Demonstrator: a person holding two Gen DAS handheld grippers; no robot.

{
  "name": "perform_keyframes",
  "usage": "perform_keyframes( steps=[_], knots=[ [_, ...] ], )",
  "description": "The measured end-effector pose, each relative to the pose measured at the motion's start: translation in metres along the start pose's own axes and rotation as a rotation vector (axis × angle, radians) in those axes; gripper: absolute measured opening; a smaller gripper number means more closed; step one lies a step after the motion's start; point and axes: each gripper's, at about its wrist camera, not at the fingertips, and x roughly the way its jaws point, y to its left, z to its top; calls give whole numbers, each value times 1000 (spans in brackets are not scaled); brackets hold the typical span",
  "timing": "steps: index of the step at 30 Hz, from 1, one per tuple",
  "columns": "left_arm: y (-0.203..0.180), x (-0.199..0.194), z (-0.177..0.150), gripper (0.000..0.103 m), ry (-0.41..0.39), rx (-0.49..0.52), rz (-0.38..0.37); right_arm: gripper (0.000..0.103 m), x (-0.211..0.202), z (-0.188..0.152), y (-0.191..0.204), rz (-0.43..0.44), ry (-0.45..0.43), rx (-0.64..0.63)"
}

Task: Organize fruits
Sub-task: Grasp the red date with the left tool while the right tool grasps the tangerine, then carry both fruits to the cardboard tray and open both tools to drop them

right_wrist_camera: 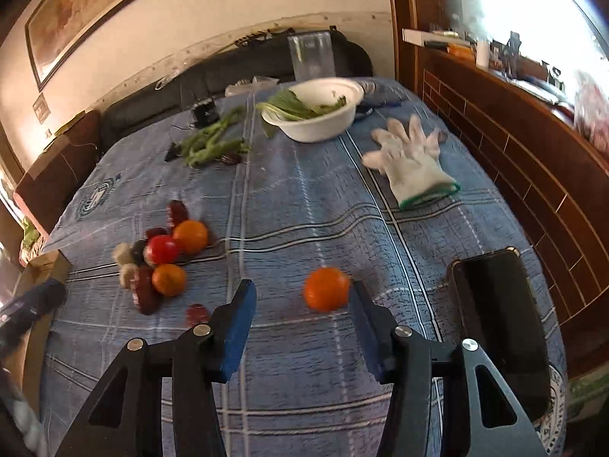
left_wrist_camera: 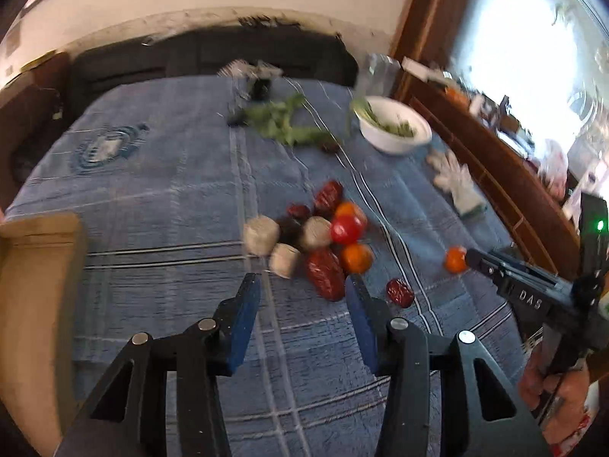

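A heap of fruit (left_wrist_camera: 323,240) lies on the blue checked cloth (left_wrist_camera: 160,190): red dates, a red tomato (left_wrist_camera: 344,229), two oranges and pale round pieces. My left gripper (left_wrist_camera: 302,285) is open just in front of the heap, a large date (left_wrist_camera: 325,272) between its tips. A single date (left_wrist_camera: 399,292) lies to its right. My right gripper (right_wrist_camera: 300,291) is open, with a lone orange (right_wrist_camera: 326,289) close to its right fingertip; whether they touch is unclear. The heap shows at left in the right wrist view (right_wrist_camera: 163,255).
A white bowl (right_wrist_camera: 323,122) with leafy greens stands at the back, green stalks (right_wrist_camera: 209,144) to its left. A white glove (right_wrist_camera: 411,163) lies at right, a black phone (right_wrist_camera: 498,320) near the right edge. A cardboard box (left_wrist_camera: 34,285) is at left.
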Motion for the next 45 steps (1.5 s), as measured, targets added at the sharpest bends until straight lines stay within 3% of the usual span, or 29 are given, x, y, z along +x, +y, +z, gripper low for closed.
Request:
perform_keyframes(
  steps=[8, 17, 20, 22, 31, 45],
  knots=[
    [-16, 48, 10, 45, 82, 28, -4, 54, 31, -4, -3, -21, 31, 2],
    [-17, 65, 9, 34, 86, 13, -9, 53, 44, -2, -8, -23, 39, 11],
    [-13, 62, 7, 33, 87, -4, -10, 49, 44, -3, -7, -31, 31, 7],
    [-11, 56, 6, 32, 84, -15, -15, 35, 43, -4, -8, -39, 27, 7],
    [-2, 3, 0, 26, -3, -23, -12, 35, 13, -10, 2, 3, -7, 3],
    [28, -10, -45, 27, 47, -35, 5, 36, -24, -46, 36, 104, -4, -25]
  ],
)
